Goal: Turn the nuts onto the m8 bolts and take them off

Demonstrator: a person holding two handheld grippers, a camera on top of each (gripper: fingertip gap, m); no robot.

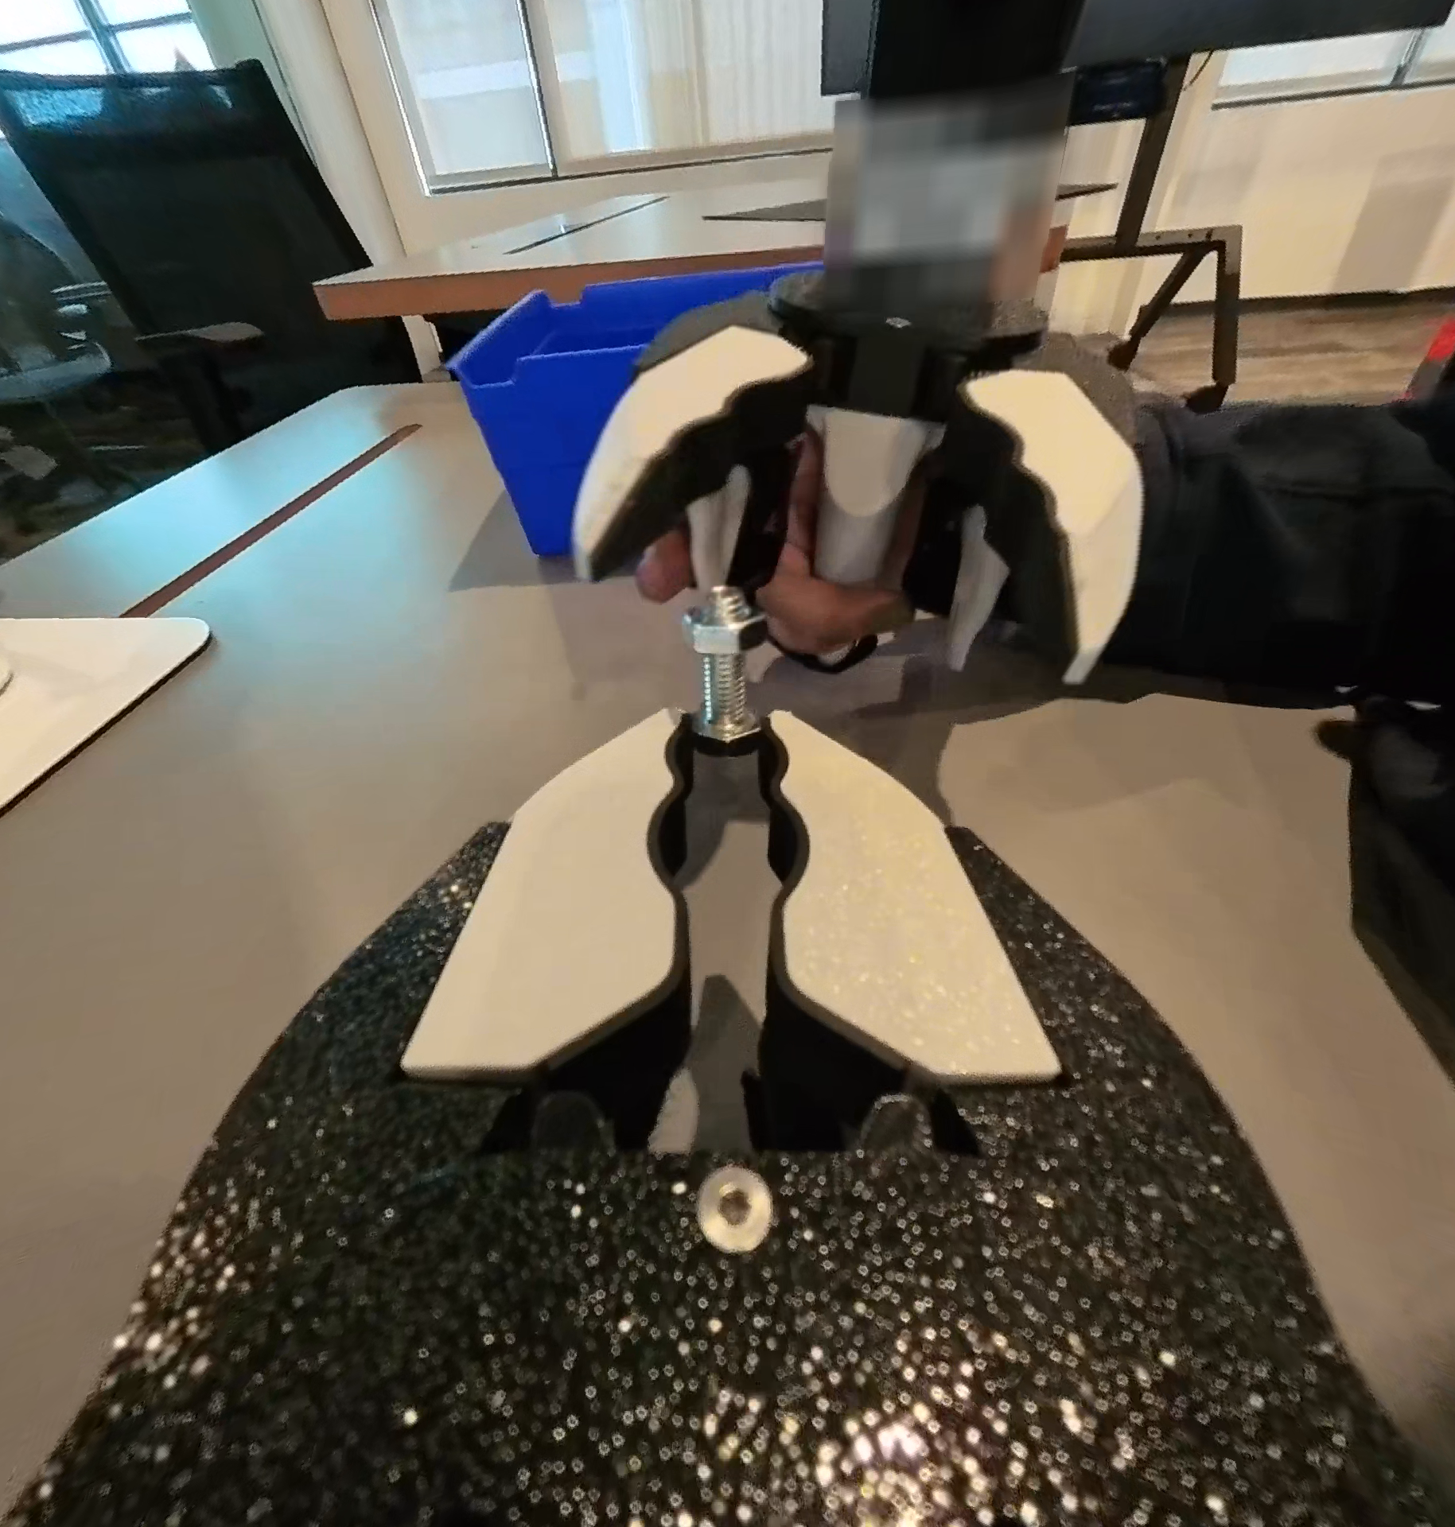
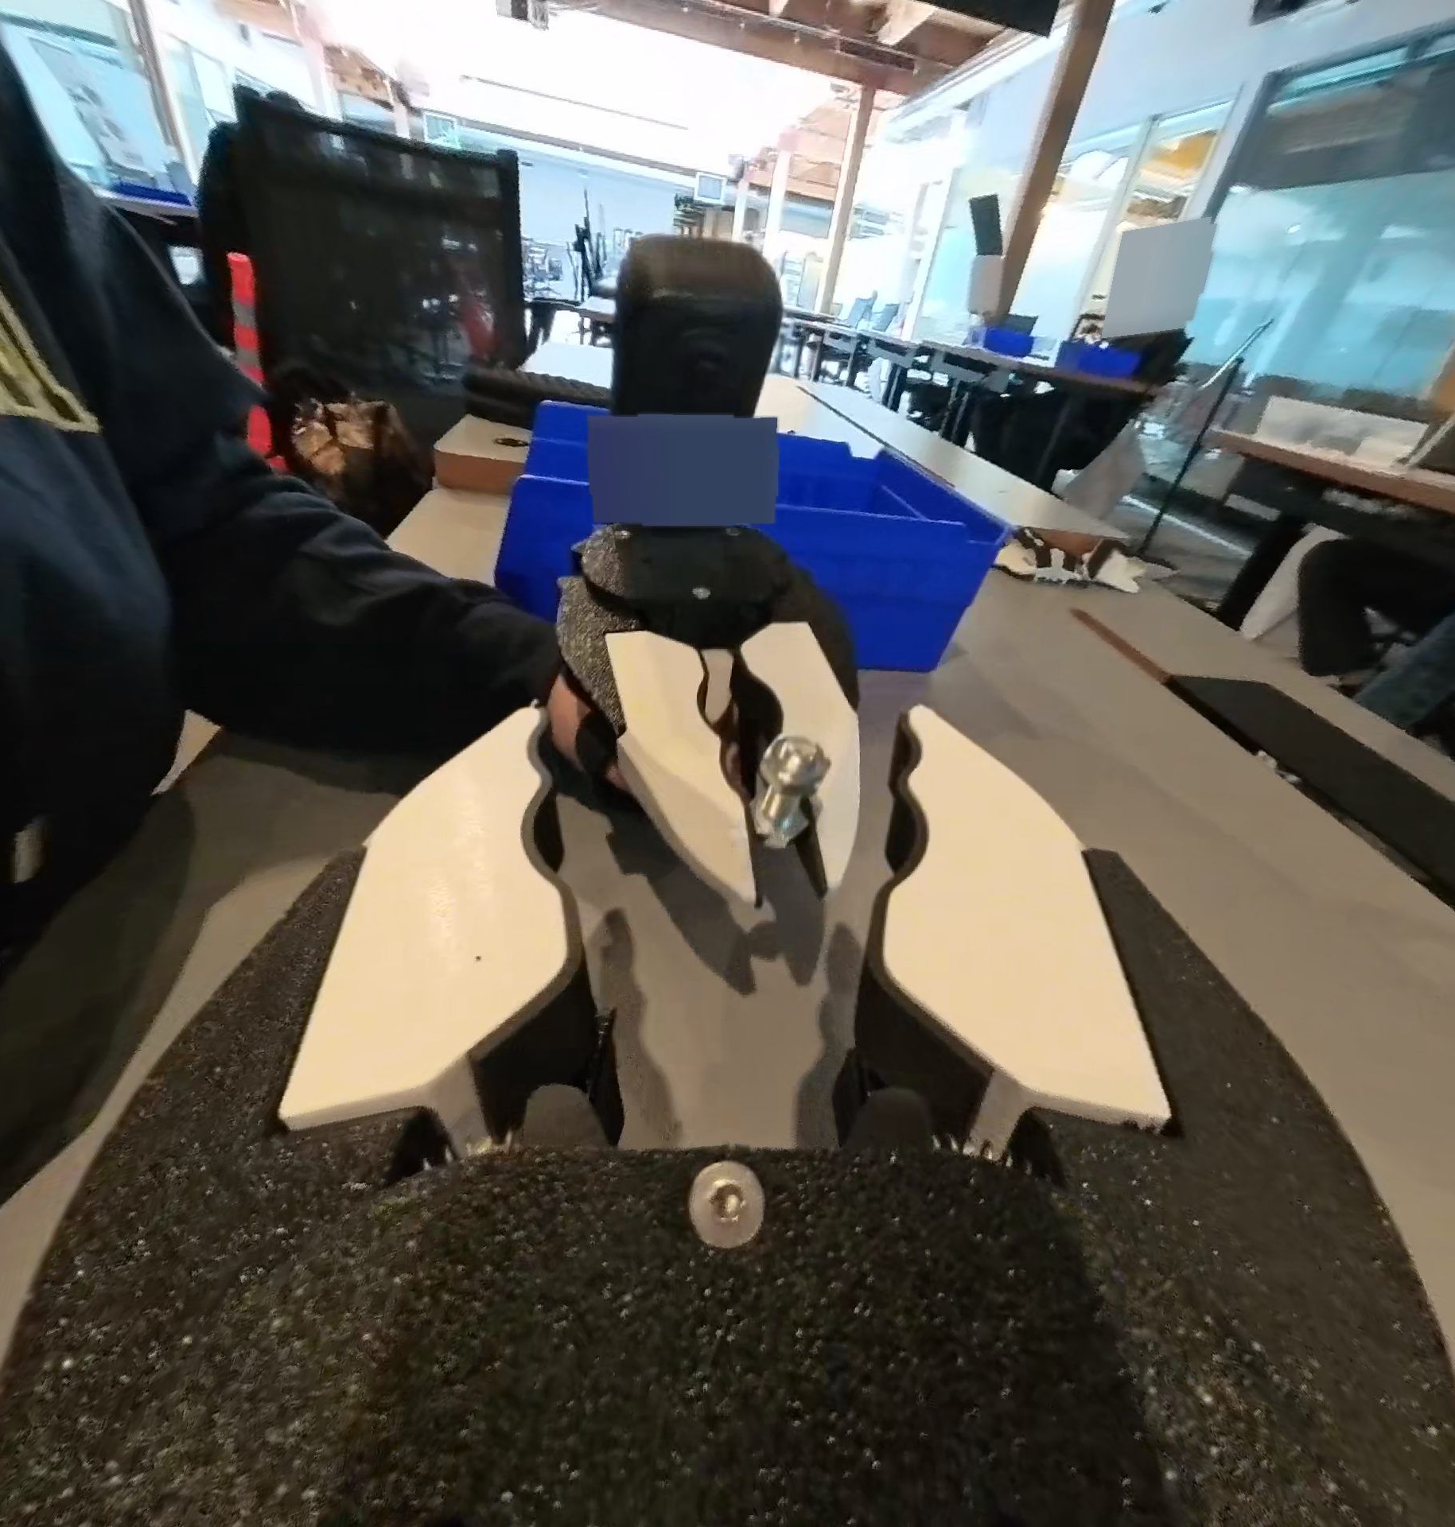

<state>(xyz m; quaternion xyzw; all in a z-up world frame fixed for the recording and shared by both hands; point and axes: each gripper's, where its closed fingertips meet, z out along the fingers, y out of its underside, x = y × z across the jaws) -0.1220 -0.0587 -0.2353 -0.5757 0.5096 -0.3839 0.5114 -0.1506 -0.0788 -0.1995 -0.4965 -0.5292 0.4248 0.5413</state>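
Currently the left gripper (image 1: pixel 720 731) is pinched down on the hex head of the M8 bolt (image 1: pixel 718 686), holding it roughly upright above the grey table (image 1: pixel 253 826), threaded end up. Hex nut (image 1: pixel 720 632) sits near the top of the shank, a few threads showing above it, long run of bare thread below.

Right gripper (image 2: pixel 728 834) is spread wide, nothing in it. In the left wrist view it hangs just beyond and above the bolt, fingers pointing down, not touching the nut as far as I can tell.

Step, my read: mid-turn on the nut, between bites. Can't say from this whether it's going on or coming off.

Next move needs: right gripper's fingers brought either side of the nut's flats, squeezed square, then rotated about the bolt axis while the left keeps the head from spinning. Off-axis bite would likely slip off the nut.

Materials:
- Bolt and nut: bright zinc-look steel, coarse thread, six-sided head and nut.
- Fingers (image 1: pixel 558 892): flat white plates, matte, with black scalloped inner edges.
- Gripper bodies: black, grainy, speckled finish.
- Blue plastic bin (image 1: pixel 575 397) at the far side of the table, rigid, smooth.
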